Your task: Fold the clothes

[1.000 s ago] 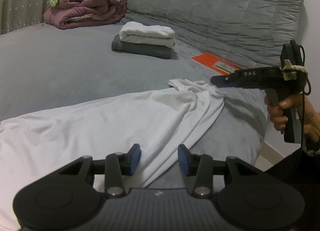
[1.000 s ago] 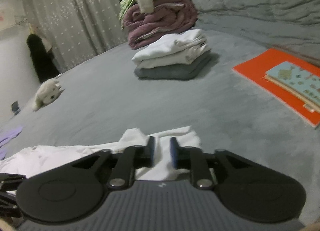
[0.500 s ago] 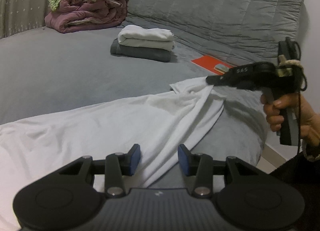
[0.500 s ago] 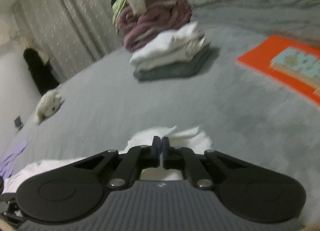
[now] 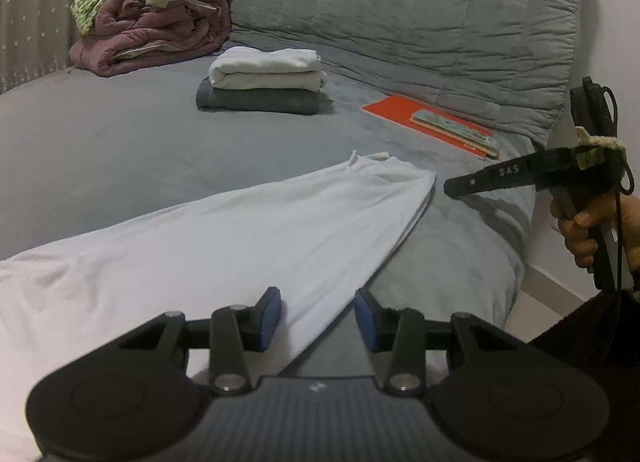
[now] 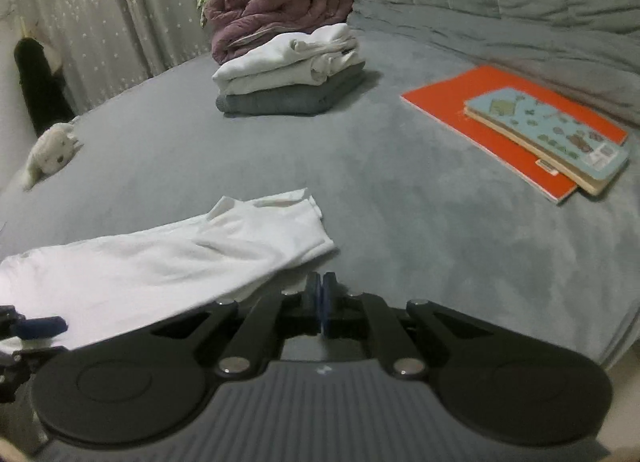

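Half a second ago the right claw (image 6: pixel 321 304) was pinching the bunched end of the white garment (image 5: pixel 224 238); now it is closed on nothing, just beside that end, and the cloth lies flat on the bed (image 5: pixel 100 142), in front of the folded pile (image 5: pixel 264 80). The left claw (image 5: pixel 316 316) is open over the near edge, so the garment seems spread, ready for a fold.

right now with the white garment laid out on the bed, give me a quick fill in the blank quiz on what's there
1. The right gripper has its fingers ____, with nothing between them.
2. The left gripper has its fingers ____.
3. In the folded stack, the white garment lies on top of a ____ one.
4. The small blue book rests on an ____ book.

Missing words: shut; open; grey; orange
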`<control>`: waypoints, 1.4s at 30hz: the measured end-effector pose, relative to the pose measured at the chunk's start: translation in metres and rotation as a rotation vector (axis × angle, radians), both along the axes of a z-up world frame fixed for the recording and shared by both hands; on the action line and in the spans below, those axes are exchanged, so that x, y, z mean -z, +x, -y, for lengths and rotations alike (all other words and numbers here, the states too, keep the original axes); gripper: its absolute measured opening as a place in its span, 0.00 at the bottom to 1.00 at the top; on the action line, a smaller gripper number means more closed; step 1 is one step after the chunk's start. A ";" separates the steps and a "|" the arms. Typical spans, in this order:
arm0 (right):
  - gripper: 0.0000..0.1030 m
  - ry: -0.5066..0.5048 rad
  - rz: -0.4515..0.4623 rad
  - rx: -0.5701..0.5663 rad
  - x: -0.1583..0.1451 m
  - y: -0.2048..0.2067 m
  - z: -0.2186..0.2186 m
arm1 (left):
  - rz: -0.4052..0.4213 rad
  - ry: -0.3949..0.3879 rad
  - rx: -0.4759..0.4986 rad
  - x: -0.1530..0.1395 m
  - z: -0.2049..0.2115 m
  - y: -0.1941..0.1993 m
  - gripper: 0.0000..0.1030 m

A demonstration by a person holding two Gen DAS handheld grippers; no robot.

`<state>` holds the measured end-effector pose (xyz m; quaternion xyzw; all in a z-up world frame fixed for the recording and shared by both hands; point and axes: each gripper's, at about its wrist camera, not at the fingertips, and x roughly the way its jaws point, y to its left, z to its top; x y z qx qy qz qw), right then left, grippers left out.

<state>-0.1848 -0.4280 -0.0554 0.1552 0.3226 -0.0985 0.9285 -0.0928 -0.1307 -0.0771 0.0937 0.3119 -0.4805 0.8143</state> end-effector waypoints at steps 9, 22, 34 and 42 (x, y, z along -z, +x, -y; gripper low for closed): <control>0.39 0.009 0.118 -0.082 -0.019 0.020 -0.002 | 0.007 -0.009 -0.022 -0.005 -0.004 0.005 0.41; 0.32 0.043 0.015 -0.109 0.002 0.081 -0.002 | -0.018 -0.002 -0.019 0.000 -0.009 0.023 0.41; 0.35 0.072 0.133 -0.102 -0.007 0.083 0.009 | -0.030 -0.009 -0.032 0.000 -0.014 0.029 0.41; 0.30 -0.041 0.066 -0.249 -0.002 0.094 -0.029 | -0.010 0.002 -0.039 -0.002 -0.013 0.027 0.41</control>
